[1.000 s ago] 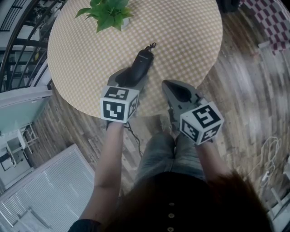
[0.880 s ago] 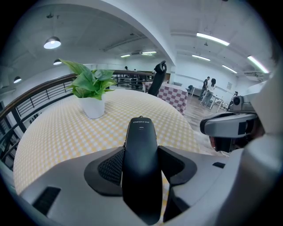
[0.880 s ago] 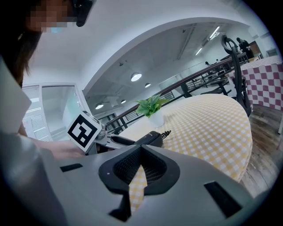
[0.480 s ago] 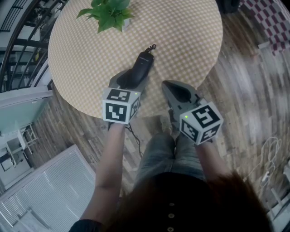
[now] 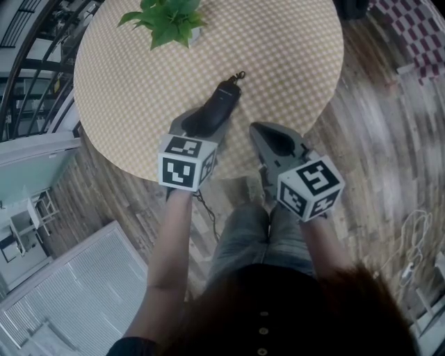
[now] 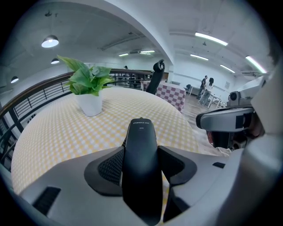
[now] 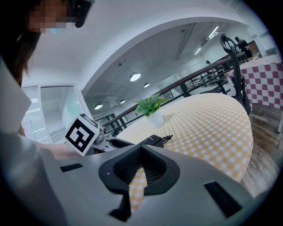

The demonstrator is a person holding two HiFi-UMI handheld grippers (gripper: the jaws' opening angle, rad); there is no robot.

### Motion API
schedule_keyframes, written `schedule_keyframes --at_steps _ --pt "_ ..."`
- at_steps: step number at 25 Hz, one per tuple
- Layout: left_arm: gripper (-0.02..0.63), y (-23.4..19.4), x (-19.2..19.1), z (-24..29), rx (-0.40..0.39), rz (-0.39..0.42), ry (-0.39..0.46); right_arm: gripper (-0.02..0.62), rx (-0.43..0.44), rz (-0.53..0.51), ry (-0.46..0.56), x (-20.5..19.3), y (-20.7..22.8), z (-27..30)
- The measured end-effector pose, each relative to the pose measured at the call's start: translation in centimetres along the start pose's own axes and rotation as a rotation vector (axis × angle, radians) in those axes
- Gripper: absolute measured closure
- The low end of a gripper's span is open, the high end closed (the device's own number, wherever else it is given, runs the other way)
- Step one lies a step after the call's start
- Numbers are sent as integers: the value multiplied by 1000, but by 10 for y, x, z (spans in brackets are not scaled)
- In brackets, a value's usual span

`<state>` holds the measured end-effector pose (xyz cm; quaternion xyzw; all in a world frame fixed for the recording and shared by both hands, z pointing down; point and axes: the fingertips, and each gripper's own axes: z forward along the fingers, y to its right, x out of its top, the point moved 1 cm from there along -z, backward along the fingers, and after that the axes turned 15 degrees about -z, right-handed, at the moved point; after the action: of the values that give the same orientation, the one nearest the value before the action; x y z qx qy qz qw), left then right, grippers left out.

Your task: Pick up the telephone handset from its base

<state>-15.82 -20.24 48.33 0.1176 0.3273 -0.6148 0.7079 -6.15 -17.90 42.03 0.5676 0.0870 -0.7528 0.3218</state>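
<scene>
The black telephone handset (image 5: 218, 104) points away over the round checked table (image 5: 292, 55), with its coiled cord (image 5: 238, 74) at the far end. My left gripper (image 5: 201, 124) is shut on the handset's near half; in the left gripper view the handset (image 6: 141, 163) fills the gap between both pads. No base shows in any view. My right gripper (image 5: 274, 142) hovers at the table's near edge, to the right of the handset, shut with nothing held (image 7: 140, 161). From the right gripper view the handset (image 7: 152, 140) lies just beyond the pads.
A potted green plant (image 5: 167, 21) stands at the table's far side. A black railing (image 5: 28, 42) runs along the left, and a checked cloth (image 5: 417, 28) lies at the far right. Wooden floor surrounds the table. A thin cable (image 5: 205, 208) hangs below the left gripper.
The left gripper and the handset have drifted slightly to the right. The right gripper has stayed where it was.
</scene>
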Motion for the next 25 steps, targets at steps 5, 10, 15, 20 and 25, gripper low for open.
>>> schedule_keyframes --at_steps 5,10,15,20,25 --pt "354 -2 -1 5 5 -5 -13 586 -20 -1 -3 0 4 1" --pt "353 0 3 4 -14 -22 -4 586 -33 -37 -20 0 4 2" --pt "353 0 1 6 -11 -16 -13 588 -38 -33 -21 0 3 3" --pt "354 0 1 4 -6 -9 -9 588 -33 -44 -21 0 3 2" --pt "354 0 3 1 -2 -10 2 588 -33 -52 -25 1 3 1"
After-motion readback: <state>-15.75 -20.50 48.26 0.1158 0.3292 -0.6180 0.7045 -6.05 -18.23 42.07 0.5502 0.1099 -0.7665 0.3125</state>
